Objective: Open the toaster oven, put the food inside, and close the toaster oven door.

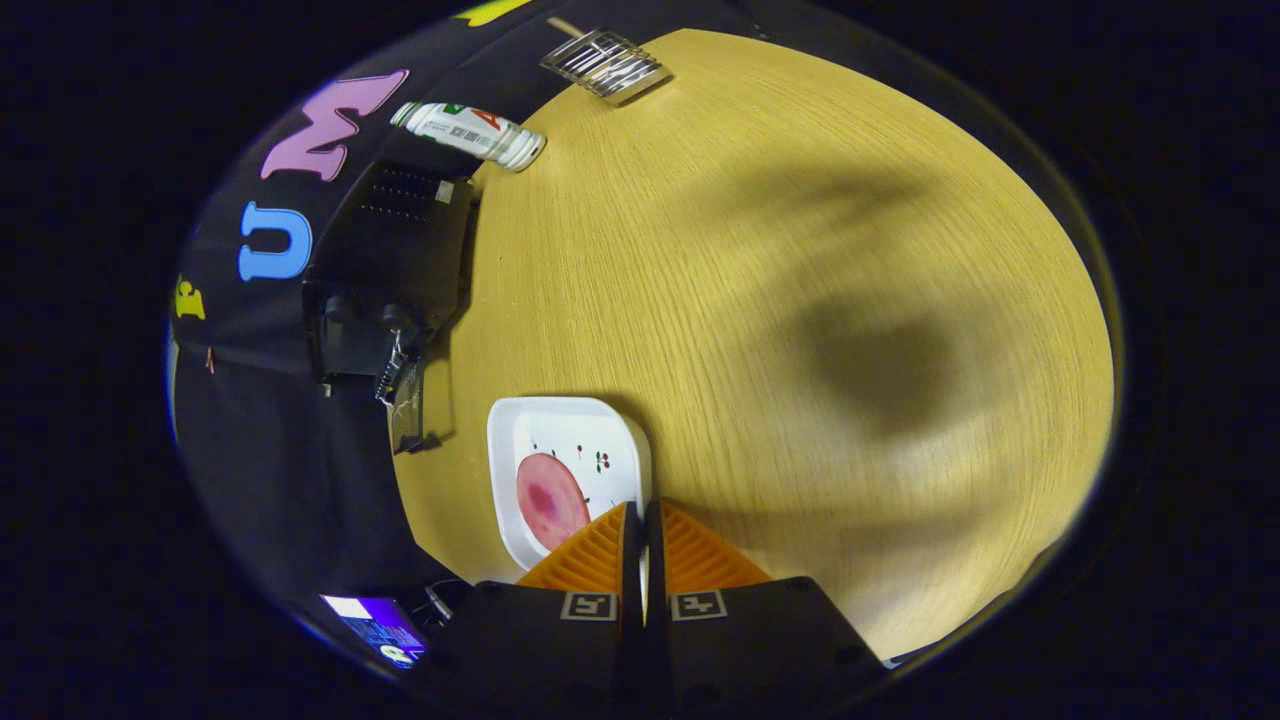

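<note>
Beneath me spreads the wooden tabletop (760,300), pale grain running across it, with a wide soft shadow lying over its middle. At its far side, against the booth's black cloth wall, stands the black toaster oven (385,270); I see its vented top and dark knobs, and I cannot tell from here whether its door is open. Closer in, just ahead of my fingers, sits a square white plate (566,470) with small cherry prints, its near edge hidden under my fingertips. On the plate lies the food (550,500), a round pink slice with a darker blotch, close beside my left finger and apart from the oven. Farther off, near the oven's back corner, a white bottle (470,133) with a printed label lies on its side at the tabletop's edge. Beyond that, a metal wire rack (605,65) rests at the far rim of the tabletop. My gripper (641,515) is clenched, its two fingers pressed nearly together with only a thin slit between them, nothing held, tips over the plate's near corner.
</note>
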Tool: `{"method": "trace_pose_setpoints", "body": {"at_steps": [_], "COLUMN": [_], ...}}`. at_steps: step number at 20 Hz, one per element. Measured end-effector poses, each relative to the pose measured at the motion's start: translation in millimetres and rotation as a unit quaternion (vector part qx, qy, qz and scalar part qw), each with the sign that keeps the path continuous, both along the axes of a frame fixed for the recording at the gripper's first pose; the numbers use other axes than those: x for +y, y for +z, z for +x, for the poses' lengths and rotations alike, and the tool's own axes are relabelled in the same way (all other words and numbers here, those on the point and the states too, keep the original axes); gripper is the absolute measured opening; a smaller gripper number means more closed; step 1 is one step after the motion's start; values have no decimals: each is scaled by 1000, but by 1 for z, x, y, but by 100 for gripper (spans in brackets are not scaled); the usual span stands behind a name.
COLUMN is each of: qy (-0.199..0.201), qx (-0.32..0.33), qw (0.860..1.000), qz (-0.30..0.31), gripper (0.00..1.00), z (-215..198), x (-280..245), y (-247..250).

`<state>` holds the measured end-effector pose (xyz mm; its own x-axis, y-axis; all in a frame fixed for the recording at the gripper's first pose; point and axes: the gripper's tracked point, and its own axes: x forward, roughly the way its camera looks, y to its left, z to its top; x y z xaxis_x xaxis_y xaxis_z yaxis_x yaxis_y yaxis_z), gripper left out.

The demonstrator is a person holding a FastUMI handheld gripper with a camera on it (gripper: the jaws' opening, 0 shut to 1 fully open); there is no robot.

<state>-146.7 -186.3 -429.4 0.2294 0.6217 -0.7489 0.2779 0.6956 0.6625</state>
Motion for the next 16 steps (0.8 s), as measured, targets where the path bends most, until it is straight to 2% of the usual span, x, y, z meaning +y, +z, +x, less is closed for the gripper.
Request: {"method": "trace_pose_setpoints", "body": {"at_steps": [5, 9, 16], "qy": [-51, -87, -167], "qx": [-10, -5, 16], "qw": [998, 995, 985], "qz": [35, 39, 52], "gripper": [5, 5, 5], "z": [0, -12, -21], "x": [4, 3, 53], "y": [12, 32, 75]}}
